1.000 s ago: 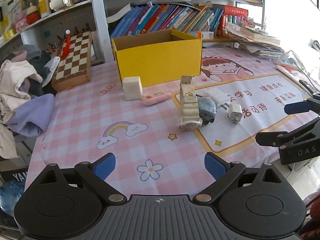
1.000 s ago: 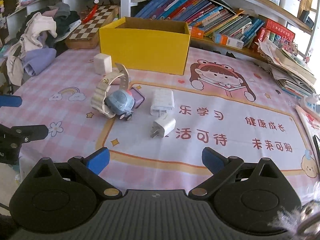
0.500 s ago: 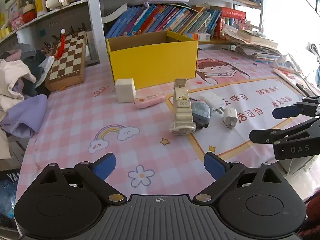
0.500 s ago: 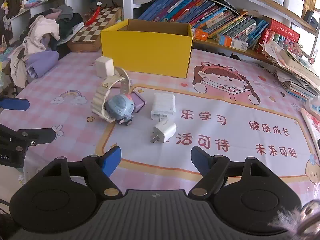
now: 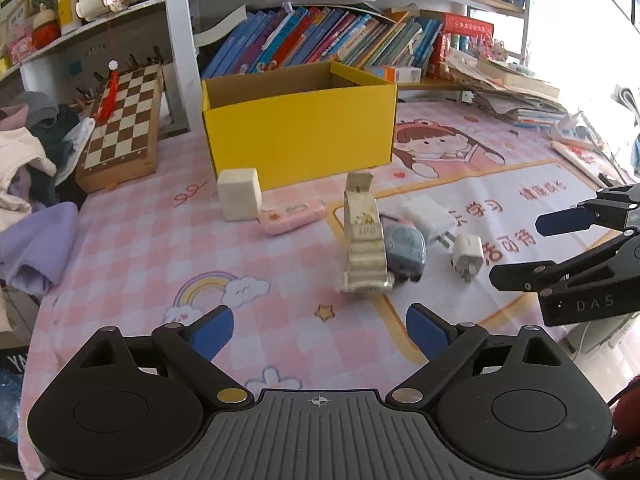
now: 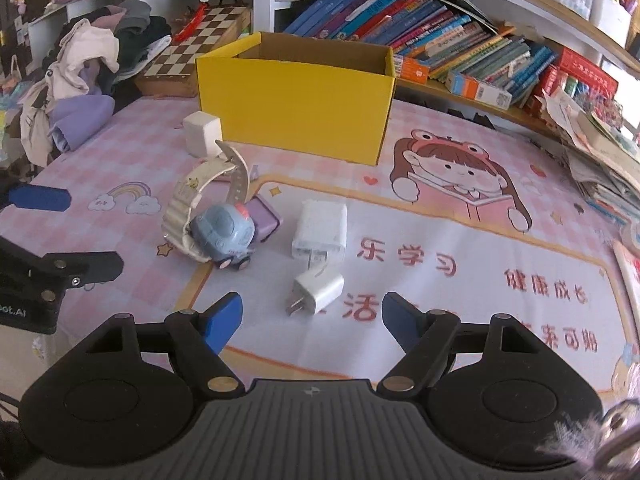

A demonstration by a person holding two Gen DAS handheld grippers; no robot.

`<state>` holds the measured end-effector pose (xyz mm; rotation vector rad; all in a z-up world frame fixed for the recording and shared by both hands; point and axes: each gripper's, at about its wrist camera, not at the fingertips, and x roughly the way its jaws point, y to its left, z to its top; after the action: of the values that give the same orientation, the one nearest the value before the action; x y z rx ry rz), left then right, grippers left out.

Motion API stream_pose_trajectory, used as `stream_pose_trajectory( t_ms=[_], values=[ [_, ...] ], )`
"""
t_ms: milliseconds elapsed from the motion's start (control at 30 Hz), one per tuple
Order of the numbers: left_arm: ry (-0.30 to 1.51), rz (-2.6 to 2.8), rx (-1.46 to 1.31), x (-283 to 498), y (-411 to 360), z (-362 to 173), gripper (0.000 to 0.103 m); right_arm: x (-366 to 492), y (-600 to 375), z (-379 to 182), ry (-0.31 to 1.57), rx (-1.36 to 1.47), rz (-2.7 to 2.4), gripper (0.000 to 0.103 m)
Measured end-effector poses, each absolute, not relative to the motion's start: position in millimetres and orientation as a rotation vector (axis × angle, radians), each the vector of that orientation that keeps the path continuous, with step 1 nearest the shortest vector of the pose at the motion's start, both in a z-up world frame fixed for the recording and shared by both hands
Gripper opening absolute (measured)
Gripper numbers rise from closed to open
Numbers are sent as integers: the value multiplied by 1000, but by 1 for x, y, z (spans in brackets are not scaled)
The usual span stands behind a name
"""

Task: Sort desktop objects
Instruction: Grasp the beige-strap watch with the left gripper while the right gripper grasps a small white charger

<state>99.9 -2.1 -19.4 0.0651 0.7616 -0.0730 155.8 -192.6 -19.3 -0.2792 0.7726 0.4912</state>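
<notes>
An open yellow cardboard box (image 5: 300,128) (image 6: 296,96) stands at the back of the pink mat. In front of it lie a cream watch (image 5: 364,236) (image 6: 200,196), a grey-blue toy car (image 5: 406,248) (image 6: 224,236), a large white charger (image 5: 428,216) (image 6: 320,228), a small white plug (image 5: 466,256) (image 6: 318,290), a pink case (image 5: 292,216), a white cube (image 5: 239,194) (image 6: 203,134) and a purple block (image 6: 264,220). My left gripper (image 5: 320,330) is open and empty, short of the watch. My right gripper (image 6: 312,318) is open and empty, just in front of the small plug.
A chessboard (image 5: 124,120) leans at the back left beside a pile of clothes (image 5: 28,184). Books (image 6: 440,44) fill the shelf behind the box. Papers (image 5: 516,92) are stacked at the right. Each gripper shows at the edge of the other's view.
Both grippers have moved forward toward the objects. The right gripper's jaws have narrowed somewhat and now stand close to the small plug. No object has moved.
</notes>
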Motion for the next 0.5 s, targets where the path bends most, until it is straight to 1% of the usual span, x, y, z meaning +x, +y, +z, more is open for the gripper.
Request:
stream_pose_trajectory(
  t_ms=[33, 100, 200, 267, 333, 400, 500],
  values=[
    [763, -79, 67, 102, -3, -20, 90, 158, -192, -20, 774, -286, 495, 77],
    [764, -90, 73, 107, -5, -22, 89, 163, -189, -20, 778, -297, 504, 77],
    [764, -107, 87, 114, -9, -24, 80, 172, -186, -22, 789, -313, 518, 76],
    [765, -120, 103, 119, -12, -26, 77, 178, -184, -24, 805, -323, 523, 74],
    [774, -130, 125, 125, -16, -30, 70, 184, -183, -27, 824, -330, 527, 67],
    [784, -142, 144, 131, -21, -34, 66, 190, -182, -31, 846, -335, 532, 64],
    [797, -156, 163, 137, -27, -39, 65, 197, -181, -36, 872, -337, 542, 63]
  ],
)
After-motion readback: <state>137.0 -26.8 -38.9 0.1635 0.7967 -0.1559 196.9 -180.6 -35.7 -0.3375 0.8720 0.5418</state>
